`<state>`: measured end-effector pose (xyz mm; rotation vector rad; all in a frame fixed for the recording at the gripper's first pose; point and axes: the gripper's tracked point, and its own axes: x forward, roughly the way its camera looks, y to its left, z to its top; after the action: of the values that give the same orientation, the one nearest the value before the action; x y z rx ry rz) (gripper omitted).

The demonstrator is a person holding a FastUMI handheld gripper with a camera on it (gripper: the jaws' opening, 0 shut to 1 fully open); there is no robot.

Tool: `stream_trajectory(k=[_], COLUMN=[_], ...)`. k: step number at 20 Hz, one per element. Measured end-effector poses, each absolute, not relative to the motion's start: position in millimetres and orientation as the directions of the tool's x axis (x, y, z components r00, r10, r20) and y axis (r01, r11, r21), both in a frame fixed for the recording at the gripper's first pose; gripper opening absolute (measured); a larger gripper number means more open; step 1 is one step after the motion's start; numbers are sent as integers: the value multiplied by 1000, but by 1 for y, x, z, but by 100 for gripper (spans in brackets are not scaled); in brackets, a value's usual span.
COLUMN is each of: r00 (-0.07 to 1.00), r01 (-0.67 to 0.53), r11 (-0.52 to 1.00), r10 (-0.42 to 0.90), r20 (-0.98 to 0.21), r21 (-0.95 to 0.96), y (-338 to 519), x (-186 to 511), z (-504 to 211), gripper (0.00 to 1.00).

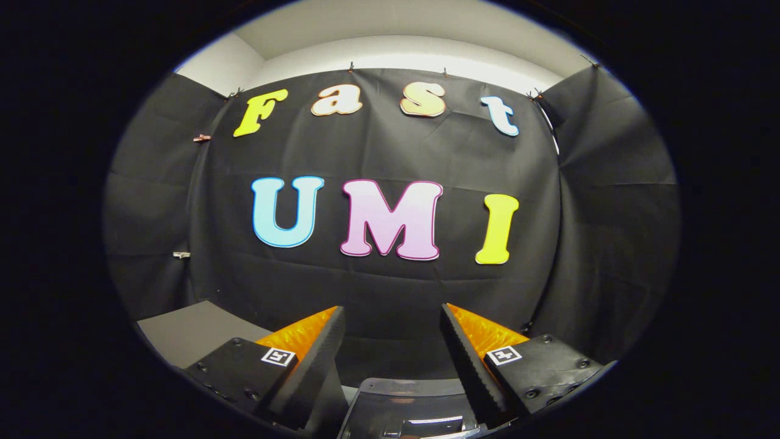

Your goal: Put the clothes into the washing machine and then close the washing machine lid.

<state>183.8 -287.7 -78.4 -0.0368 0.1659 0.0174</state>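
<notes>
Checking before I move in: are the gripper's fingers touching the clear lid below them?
Cannot tell. In the gripper view the open gripper has the clear lid low between its fingers; no gap or contact shows plainly.

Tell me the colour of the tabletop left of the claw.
Grey, matte and plain, seen in the gripper view: the tabletop beside the open, empty claw.

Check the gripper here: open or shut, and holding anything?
Open and empty. The gripper has its fingers spread wide apart, with only the booth wall beyond the gap and nothing pressed between them.
</notes>
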Motion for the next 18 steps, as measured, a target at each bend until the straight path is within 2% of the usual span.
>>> stream_trajectory(k=[18], r00=[986], r01=[-1], r11=[998], r10=[10], r20=[-166], r21=[59], y=[-290], x=[183], z=[-75], gripper=[98])
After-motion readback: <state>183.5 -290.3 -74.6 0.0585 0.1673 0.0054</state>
